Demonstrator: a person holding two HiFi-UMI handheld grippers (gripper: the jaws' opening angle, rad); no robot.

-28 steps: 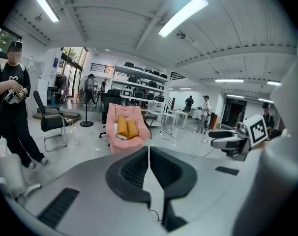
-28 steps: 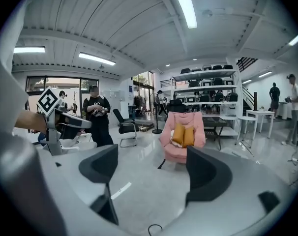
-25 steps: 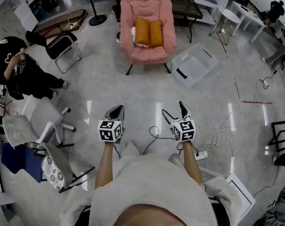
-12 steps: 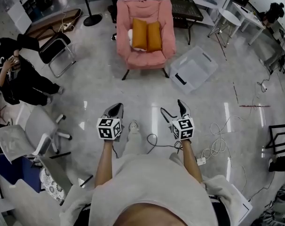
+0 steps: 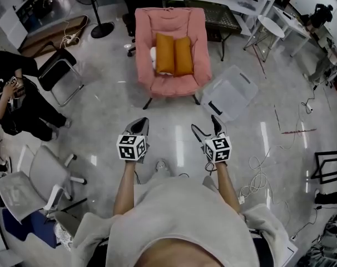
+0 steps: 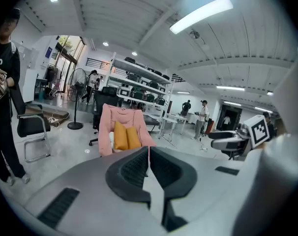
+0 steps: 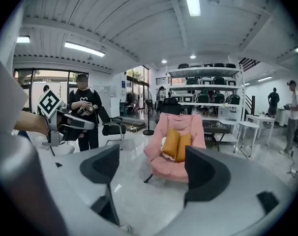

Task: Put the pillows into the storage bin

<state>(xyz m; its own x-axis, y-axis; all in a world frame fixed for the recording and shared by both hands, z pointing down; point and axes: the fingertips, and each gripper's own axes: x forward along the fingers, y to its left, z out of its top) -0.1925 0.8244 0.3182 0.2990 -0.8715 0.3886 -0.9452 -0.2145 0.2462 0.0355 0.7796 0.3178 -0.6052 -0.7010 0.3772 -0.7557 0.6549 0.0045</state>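
Now my left hand-held gripper (image 5: 139, 122) is pressed together and my right hand-held gripper (image 5: 204, 125) spread, both empty. Straight ahead, well apart, the two orange pillows (image 5: 174, 54) stand side by side on the pink armchair (image 5: 160, 88); the storage bin (image 5: 231, 92) sits to its right, nearer my right hand.

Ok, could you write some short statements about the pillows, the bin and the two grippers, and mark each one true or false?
1. Two orange pillows stand on the pink chair. True.
2. The bin holds a pillow. False: no pillow is in it; both are on the chair.
3. The left gripper has its jaws together. True.
4. The right gripper holds a pillow. False: its jaws stand apart with nothing between them.
5. In the head view the bin is left of the chair. False: it is on the floor to the chair's right.
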